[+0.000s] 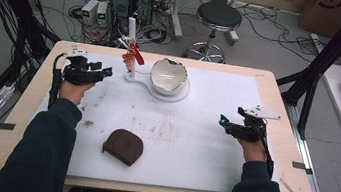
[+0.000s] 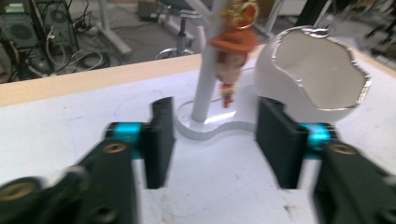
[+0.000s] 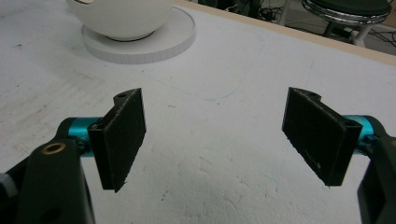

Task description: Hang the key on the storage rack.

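1. Brown pouch [image 1: 123, 146], flat on my desk [image 1: 192, 144], nearest me
2. My right tongs [image 1: 229, 125]: jaws wide apart, holding nothing
3. My left tongs [image 1: 104, 72]: jaws apart, nothing between them, facing the stand
4. Figurine [image 1: 128, 58] hanging on white stand [image 1: 130, 72], far side
5. White eggshell bowl [image 1: 169, 75] beside it, on the stand's base

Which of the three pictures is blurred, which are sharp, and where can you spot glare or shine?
Left gripper view: soft motion blur across the fingers, the hanging figurine and the egg-shaped bowl, whose jagged rim shines. Right gripper view: sharp, the fingers crisp, light even on the white mat. High view: sharp but small, and the stool seat shows a dull sheen.
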`<control>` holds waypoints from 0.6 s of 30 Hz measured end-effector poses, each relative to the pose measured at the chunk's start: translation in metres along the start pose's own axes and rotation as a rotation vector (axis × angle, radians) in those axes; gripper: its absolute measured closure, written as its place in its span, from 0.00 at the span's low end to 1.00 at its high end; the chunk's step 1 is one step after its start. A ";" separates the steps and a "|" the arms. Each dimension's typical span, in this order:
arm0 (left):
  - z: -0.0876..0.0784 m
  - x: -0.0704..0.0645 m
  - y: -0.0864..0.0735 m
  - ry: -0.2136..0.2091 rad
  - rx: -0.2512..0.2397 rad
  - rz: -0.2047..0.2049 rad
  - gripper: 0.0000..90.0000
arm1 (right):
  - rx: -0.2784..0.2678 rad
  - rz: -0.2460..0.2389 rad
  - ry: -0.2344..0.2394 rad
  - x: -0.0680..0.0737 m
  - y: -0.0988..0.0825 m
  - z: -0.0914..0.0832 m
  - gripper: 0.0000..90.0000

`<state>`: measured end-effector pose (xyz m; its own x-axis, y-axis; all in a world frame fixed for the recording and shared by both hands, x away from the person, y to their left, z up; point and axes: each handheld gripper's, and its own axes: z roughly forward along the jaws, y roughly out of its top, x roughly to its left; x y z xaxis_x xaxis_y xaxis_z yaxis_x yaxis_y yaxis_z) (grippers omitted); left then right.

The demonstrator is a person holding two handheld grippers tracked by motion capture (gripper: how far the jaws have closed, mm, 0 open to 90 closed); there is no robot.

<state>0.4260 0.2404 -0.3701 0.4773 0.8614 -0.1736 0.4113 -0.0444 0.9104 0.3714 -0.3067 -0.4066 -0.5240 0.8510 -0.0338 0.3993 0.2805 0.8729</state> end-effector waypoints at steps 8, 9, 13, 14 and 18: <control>-0.025 -0.013 -0.023 -0.004 -0.095 0.050 0.21 | -0.012 -0.006 0.018 0.001 0.003 0.007 0.24; -0.027 -0.013 -0.026 -0.007 -0.103 0.050 0.21 | -0.005 -0.005 0.020 0.001 0.002 0.008 0.24; -0.031 -0.012 -0.040 -0.017 -0.108 0.043 0.21 | 0.005 -0.008 0.016 0.002 0.002 0.009 0.24; -0.033 -0.013 -0.045 -0.029 -0.101 0.034 0.21 | -0.002 -0.009 0.015 0.003 0.002 0.009 0.24; -0.038 -0.021 -0.047 -0.058 -0.090 0.071 0.21 | 0.018 -0.027 0.034 0.007 0.002 0.010 0.24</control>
<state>0.3669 0.2434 -0.3950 0.5478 0.8270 -0.1262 0.3043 -0.0565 0.9509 0.3754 -0.2957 -0.4100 -0.5603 0.8273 -0.0403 0.3978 0.3114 0.8630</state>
